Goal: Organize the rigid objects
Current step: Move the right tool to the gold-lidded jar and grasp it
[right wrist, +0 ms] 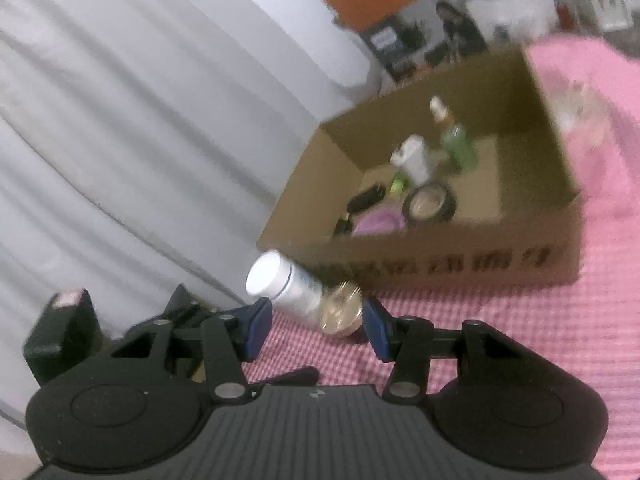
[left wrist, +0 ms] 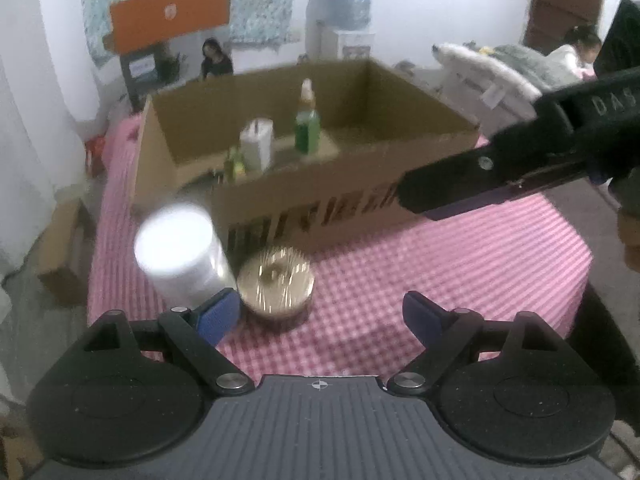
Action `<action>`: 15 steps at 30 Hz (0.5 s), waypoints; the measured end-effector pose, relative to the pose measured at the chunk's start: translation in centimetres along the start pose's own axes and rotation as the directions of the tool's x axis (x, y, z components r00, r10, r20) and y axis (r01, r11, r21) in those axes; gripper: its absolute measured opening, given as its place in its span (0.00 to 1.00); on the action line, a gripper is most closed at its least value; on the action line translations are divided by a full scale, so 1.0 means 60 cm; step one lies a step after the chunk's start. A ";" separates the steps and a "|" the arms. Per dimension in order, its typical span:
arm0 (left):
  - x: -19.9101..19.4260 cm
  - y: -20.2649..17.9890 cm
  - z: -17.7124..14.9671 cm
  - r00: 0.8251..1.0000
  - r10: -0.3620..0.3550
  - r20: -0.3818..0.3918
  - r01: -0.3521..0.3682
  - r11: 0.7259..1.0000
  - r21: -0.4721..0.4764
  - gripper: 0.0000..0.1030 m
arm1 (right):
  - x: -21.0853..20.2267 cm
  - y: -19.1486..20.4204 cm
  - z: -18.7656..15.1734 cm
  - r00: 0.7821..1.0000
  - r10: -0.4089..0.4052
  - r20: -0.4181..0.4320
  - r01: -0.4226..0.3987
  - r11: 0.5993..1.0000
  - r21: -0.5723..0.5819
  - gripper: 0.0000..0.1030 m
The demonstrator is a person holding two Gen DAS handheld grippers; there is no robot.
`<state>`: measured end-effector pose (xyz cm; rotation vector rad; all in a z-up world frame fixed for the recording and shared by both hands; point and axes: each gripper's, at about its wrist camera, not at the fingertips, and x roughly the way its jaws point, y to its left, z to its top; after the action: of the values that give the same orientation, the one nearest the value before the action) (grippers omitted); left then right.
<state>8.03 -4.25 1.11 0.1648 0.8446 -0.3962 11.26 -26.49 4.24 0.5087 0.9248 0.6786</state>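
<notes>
A silver canister with a white cap (left wrist: 180,256) and a low gold-lidded jar (left wrist: 276,280) stand side by side on the pink checked cloth (left wrist: 440,272), in front of an open cardboard box (left wrist: 320,208). My left gripper (left wrist: 320,316) is open wide just short of them, nothing between its pads, its left fingertip (left wrist: 218,316) near the canister's base. My right gripper (left wrist: 416,200) reaches in from the right beside the box front. In the right wrist view the right gripper (right wrist: 318,322) stands half open and bare, with the canister (right wrist: 280,280) and jar (right wrist: 340,312) just beyond its tips.
The box (right wrist: 440,264) holds a green bottle (right wrist: 460,144), a white container (right wrist: 416,156), a round black-rimmed case (right wrist: 430,202), a purple lid (right wrist: 380,222) and small dark items. A clear glass object (right wrist: 580,112) sits past the box. A grey curtain (right wrist: 140,120) hangs left; people sit behind.
</notes>
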 end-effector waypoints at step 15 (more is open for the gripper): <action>0.082 0.034 -0.044 1.000 0.005 0.003 -0.005 1.000 -0.010 0.71 | 0.164 0.012 -0.022 0.982 -0.186 -0.018 0.180 0.970 -0.163 0.43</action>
<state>9.96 -2.97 -4.38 0.1571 0.8427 -0.3873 14.05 -18.76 -1.37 0.2652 0.9270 0.5896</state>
